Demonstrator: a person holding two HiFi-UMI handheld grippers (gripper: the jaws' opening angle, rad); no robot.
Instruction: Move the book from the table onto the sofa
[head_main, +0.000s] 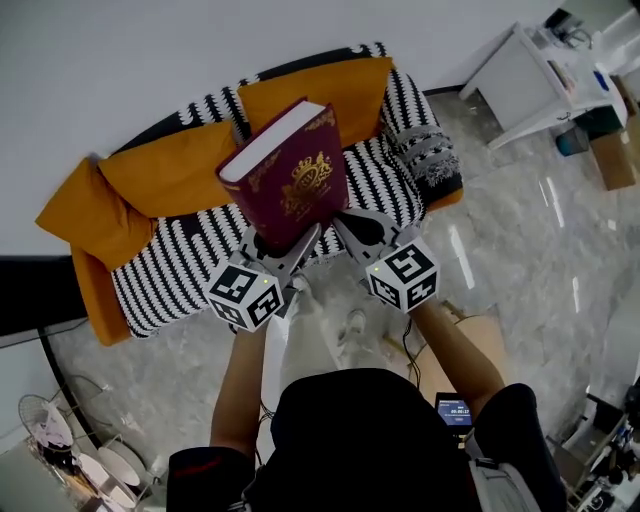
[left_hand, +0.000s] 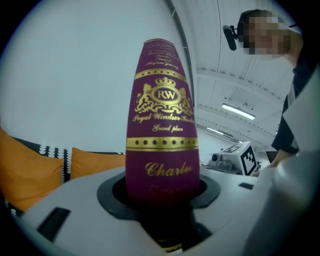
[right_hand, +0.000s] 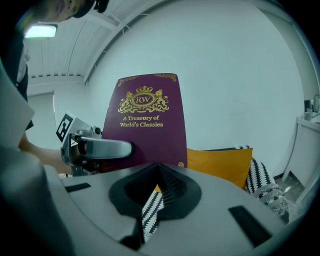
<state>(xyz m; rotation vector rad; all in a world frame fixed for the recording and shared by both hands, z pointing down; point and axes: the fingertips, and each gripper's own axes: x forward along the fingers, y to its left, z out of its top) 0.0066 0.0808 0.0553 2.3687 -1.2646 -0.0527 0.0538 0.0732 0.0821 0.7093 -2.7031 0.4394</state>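
A thick maroon book with gold print stands upright in the air above the sofa, which is black-and-white striped with orange cushions. My left gripper is shut on the book's lower end. In the left gripper view the spine rises straight out of the jaws of the left gripper. My right gripper hovers just right of the book, shut and empty. In the right gripper view the book's front cover and the left gripper show beyond the right gripper.
A white table stands at the back right with a cardboard box beside it. Glossy marble floor lies in front of the sofa. A wire rack with dishes sits at the lower left. A second orange cushion leans behind the book.
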